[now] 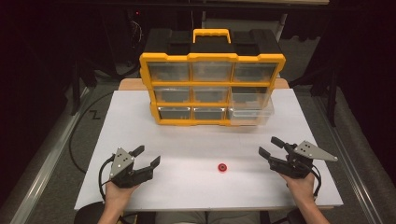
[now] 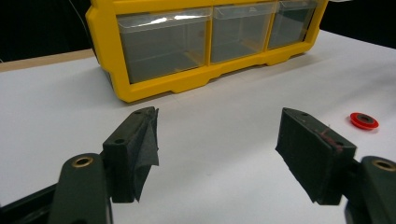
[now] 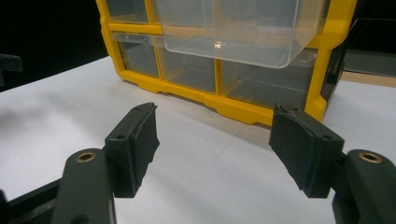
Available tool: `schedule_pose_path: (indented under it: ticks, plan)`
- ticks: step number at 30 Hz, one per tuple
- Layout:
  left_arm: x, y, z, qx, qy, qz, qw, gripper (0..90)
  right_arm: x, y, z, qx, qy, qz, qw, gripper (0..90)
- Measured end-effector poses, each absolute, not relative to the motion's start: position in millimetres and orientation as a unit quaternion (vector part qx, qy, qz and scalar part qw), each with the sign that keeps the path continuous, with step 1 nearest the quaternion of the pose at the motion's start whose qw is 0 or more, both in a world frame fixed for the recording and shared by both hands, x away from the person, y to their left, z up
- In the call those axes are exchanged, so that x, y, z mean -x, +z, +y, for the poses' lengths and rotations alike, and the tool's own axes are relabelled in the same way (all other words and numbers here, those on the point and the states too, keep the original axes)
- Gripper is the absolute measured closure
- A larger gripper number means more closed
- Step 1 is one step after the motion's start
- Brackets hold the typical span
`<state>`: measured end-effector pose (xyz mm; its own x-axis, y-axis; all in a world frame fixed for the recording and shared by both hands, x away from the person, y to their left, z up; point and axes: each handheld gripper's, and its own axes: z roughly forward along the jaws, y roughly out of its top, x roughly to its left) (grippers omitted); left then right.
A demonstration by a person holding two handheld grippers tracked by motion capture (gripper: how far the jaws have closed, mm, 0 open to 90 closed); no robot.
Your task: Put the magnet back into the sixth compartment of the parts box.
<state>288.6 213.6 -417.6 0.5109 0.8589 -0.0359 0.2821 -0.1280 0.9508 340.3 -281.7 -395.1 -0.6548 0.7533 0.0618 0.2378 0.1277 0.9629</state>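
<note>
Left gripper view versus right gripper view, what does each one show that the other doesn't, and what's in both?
The left gripper view alone shows the small red ring lying on the white table, beyond the right-hand jaw of the open left gripper. The right gripper view alone shows the pulled-out clear drawer jutting from the organizer above the open right gripper. Both show the yellow organizer with its clear drawers and the table.

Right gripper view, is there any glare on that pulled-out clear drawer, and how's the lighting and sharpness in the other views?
Right gripper view: a small bright glint sits on the pulled-out clear drawer, jaws crisp. Left gripper view: white glare streaks the top edge of the cabinet's drawers; the red ring is slightly soft. High view: the white table is bright, the surroundings nearly black.
</note>
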Motion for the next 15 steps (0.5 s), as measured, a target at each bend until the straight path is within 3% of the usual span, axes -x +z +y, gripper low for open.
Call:
schedule_pose_path:
  ticks: [15]
  plan:
    - [-288, -417, 214, -0.697, 0.281, 0.407, 0.519, 29.4, -344, -394, -270, -0.337, 0.564, 0.720, 0.224, 33.9]
